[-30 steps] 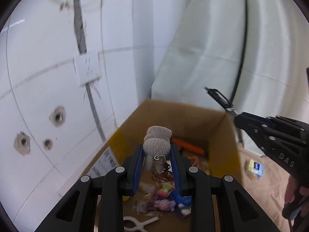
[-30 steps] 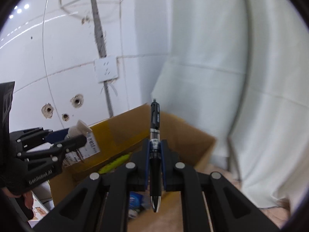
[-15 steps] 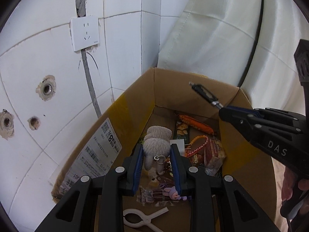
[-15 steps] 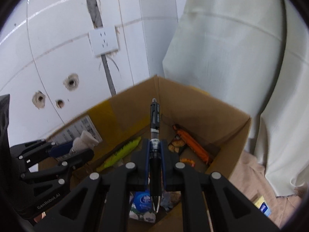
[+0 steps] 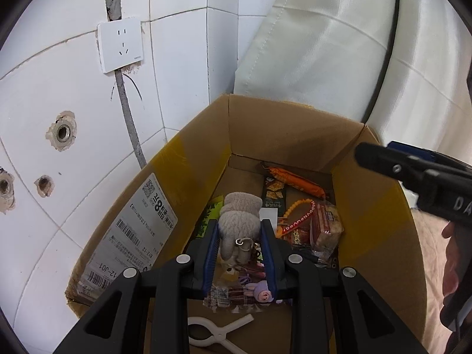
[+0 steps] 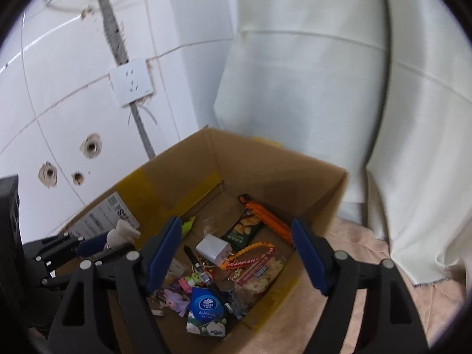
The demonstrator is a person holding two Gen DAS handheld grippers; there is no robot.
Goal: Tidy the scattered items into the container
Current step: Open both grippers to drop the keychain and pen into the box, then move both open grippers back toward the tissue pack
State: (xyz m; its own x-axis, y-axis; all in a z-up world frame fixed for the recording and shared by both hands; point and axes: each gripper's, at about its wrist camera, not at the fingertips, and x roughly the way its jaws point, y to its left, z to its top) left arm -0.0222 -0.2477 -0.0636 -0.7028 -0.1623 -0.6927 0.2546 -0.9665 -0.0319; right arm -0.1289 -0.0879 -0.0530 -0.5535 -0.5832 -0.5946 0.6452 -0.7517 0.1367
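An open cardboard box (image 5: 280, 135) (image 6: 265, 162) stands in the corner and holds several small items. My left gripper (image 5: 240, 230) hangs over the box, shut on a grey plush keychain toy (image 5: 239, 209); from the right wrist view, this gripper (image 6: 97, 244) and the toy (image 6: 121, 231) show at the left edge. My right gripper (image 6: 236, 227) is open above the box with nothing between its fingers. A black pen (image 6: 203, 271) lies loose inside, below it. The right gripper (image 5: 413, 174) also shows over the box's right wall.
In the box lie an orange packet (image 6: 265, 215), a white charger (image 6: 212, 247), a bead bracelet (image 6: 250, 249), a blue tissue pack (image 6: 206, 306) and a white clip (image 5: 218, 330). A tiled wall with a socket (image 5: 121, 47), a white curtain (image 6: 309, 88) and a pink cloth (image 6: 368, 253) surround it.
My right gripper has opened and the black pen it held now lies in the box. Both grippers have tilted down over the box; the left still grips the plush toy.
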